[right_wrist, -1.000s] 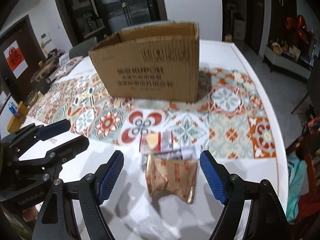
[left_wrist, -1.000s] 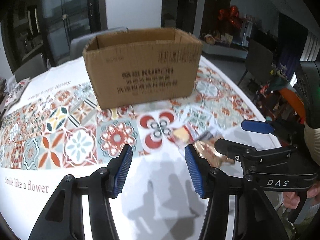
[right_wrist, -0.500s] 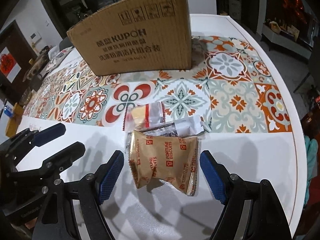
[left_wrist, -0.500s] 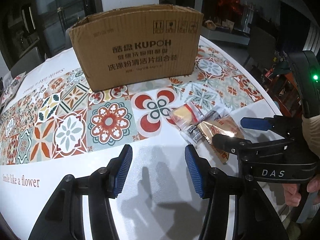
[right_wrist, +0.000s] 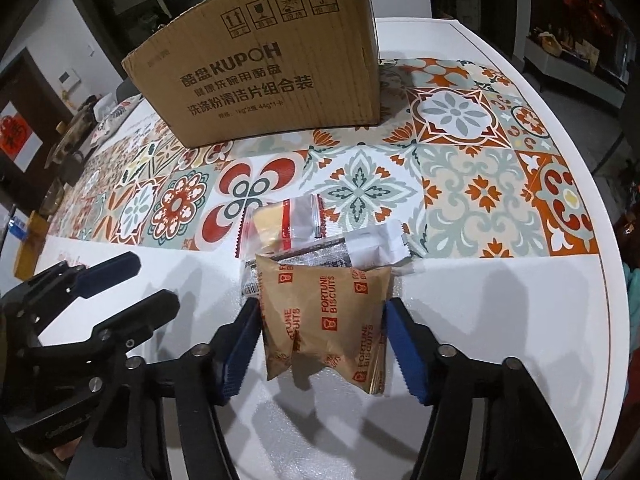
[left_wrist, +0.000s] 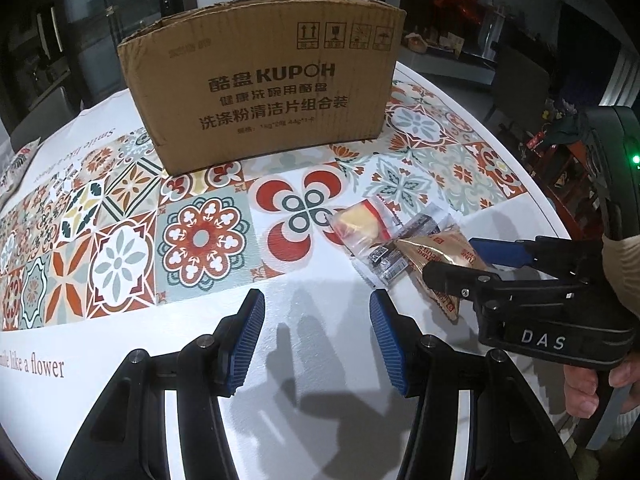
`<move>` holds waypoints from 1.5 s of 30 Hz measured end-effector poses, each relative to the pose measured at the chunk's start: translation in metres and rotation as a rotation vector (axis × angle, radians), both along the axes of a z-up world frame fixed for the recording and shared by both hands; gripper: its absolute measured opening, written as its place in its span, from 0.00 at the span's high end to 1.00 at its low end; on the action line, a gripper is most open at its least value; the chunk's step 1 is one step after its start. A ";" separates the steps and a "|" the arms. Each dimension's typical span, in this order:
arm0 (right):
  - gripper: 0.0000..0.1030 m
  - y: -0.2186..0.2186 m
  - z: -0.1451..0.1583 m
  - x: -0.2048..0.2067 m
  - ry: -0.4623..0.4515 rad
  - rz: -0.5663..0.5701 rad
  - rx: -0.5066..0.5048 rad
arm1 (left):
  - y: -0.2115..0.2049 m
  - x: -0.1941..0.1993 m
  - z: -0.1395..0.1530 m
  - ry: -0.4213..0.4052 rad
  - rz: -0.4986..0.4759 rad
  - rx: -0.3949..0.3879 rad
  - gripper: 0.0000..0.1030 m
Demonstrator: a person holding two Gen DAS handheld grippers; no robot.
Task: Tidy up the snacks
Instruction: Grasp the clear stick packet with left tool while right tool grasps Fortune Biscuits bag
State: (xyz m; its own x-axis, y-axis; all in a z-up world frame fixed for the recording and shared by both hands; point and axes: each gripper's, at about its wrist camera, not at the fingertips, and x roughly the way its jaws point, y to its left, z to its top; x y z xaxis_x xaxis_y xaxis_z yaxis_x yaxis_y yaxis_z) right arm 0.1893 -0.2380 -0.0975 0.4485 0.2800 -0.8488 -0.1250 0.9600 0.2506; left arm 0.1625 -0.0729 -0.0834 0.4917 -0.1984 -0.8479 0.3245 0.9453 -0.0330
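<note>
A gold Fortune Biscuits packet (right_wrist: 324, 316) lies on the table between the fingers of my right gripper (right_wrist: 322, 344). The jaws are open and flank the packet, close to its sides. Behind it lie a silver-and-white wrapper (right_wrist: 360, 248) and a clear packet with a yellow snack (right_wrist: 280, 224). The brown Kupoh cardboard box (right_wrist: 272, 72) stands open-topped farther back. My left gripper (left_wrist: 316, 340) is open and empty above bare white table. From it the snacks (left_wrist: 400, 244) and the right gripper (left_wrist: 472, 264) show to the right, the box (left_wrist: 264, 80) ahead.
The round table carries a patterned tile cloth (left_wrist: 120, 240) with a white border. Its edge (right_wrist: 608, 320) curves on the right. Chairs and dark furniture stand beyond. Small items (right_wrist: 72, 136) sit at the table's far left.
Both grippers have dropped lower and moved forward. The right gripper's jaws have narrowed from wide open and now flank the Fortune Biscuits packet. The left gripper stays open.
</note>
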 end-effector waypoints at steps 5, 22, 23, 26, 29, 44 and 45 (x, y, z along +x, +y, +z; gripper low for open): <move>0.53 -0.005 0.002 -0.005 -0.013 -0.004 0.032 | -0.007 -0.001 0.002 -0.007 -0.029 -0.010 0.48; 0.54 -0.035 0.015 -0.029 -0.033 -0.173 -0.064 | -0.060 0.027 -0.005 -0.022 -0.326 0.002 0.55; 0.54 -0.038 0.014 -0.029 -0.031 -0.182 -0.066 | -0.063 0.029 -0.006 -0.019 -0.336 0.005 0.56; 0.54 -0.045 0.013 -0.029 -0.028 -0.211 -0.071 | -0.075 0.031 -0.010 -0.022 -0.380 0.037 0.64; 0.54 -0.051 0.014 -0.030 -0.029 -0.225 -0.063 | -0.084 0.031 -0.013 -0.022 -0.414 0.050 0.65; 0.54 -0.061 0.008 -0.029 -0.016 -0.247 -0.037 | -0.110 0.038 -0.032 -0.035 -0.425 0.134 0.73; 0.54 -0.061 0.008 -0.029 -0.015 -0.249 -0.036 | -0.110 0.038 -0.032 -0.034 -0.424 0.132 0.76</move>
State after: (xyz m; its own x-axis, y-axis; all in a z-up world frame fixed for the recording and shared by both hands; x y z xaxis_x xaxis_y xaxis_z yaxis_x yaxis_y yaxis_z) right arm 0.1604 -0.2994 -0.0898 0.5124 0.1295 -0.8489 0.1125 0.9699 0.2159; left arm 0.2001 -0.1834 -0.1156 0.4186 -0.2797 -0.8640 0.6832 0.7238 0.0966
